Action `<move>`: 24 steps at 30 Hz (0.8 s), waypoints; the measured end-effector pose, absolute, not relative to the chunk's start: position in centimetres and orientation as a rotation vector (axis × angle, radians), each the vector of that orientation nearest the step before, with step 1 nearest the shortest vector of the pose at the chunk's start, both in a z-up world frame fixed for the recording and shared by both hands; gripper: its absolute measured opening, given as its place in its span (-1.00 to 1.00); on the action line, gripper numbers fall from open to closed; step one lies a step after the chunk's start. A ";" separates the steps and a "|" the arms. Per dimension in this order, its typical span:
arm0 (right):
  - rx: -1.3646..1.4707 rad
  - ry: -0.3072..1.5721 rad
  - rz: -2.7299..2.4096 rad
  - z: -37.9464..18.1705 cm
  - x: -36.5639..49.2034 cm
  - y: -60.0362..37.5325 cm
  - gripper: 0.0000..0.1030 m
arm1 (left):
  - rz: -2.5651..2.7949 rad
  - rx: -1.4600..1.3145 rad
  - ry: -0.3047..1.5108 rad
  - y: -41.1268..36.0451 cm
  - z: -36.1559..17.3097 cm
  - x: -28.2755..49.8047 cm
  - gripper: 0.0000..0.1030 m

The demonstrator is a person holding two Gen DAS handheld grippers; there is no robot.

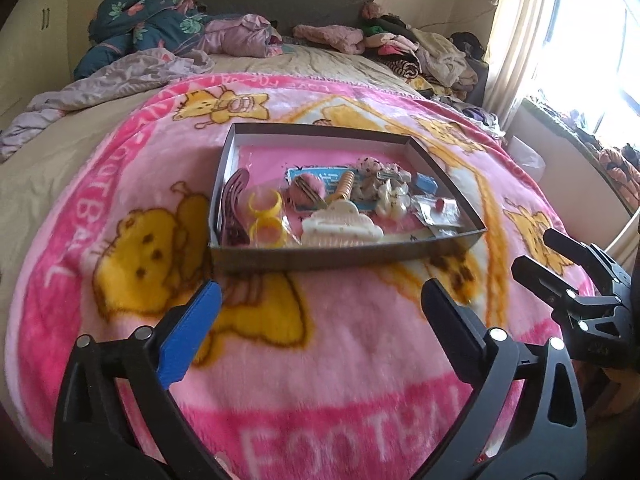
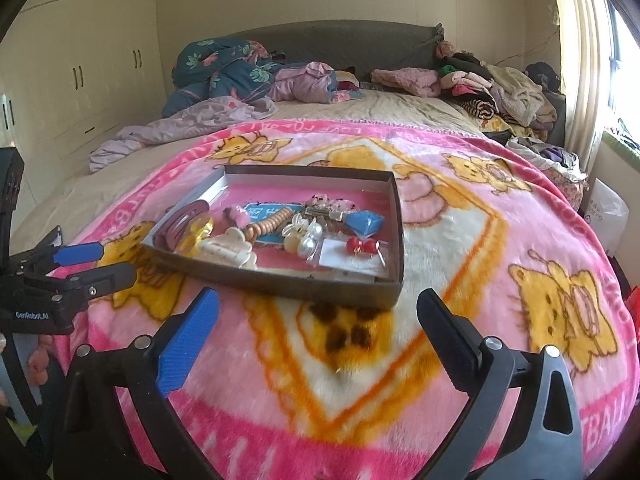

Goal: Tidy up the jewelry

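Observation:
A shallow grey box [image 1: 344, 258] [image 2: 280, 286] lies on the pink blanket. It holds hair clips and jewelry: a white claw clip [image 1: 340, 228] [image 2: 228, 250], yellow rings [image 1: 266, 218], a dark pink clip [image 1: 236, 208], a beaded orange piece [image 2: 268, 224], pearl pieces [image 2: 306, 236], a blue item [image 2: 364, 222], and red ball earrings on a card [image 2: 362, 246]. My left gripper [image 1: 320, 304] is open and empty, just short of the box's near wall. My right gripper [image 2: 318, 312] is open and empty, near the box's near right corner. Each gripper shows in the other's view [image 1: 560, 264] [image 2: 96, 264].
The pink cartoon blanket [image 1: 320, 360] [image 2: 480, 260] covers the near part of a bed. Piles of clothes [image 2: 480, 84] and a floral quilt [image 2: 224, 68] lie by the headboard. Cupboards [image 2: 80, 72] stand at the left, a curtained window [image 2: 592, 60] at the right.

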State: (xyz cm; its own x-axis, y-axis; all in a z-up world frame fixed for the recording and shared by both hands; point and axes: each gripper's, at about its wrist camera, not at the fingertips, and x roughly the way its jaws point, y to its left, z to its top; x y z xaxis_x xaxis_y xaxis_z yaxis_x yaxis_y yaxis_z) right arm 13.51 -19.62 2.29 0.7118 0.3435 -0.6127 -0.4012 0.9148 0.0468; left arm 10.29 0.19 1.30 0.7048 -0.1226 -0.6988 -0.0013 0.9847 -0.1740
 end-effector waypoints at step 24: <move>-0.053 0.717 0.450 0.2 9.8 -19.5 0.87 | -0.028 -0.170 0.785 0.0 0.8 6.0 0.78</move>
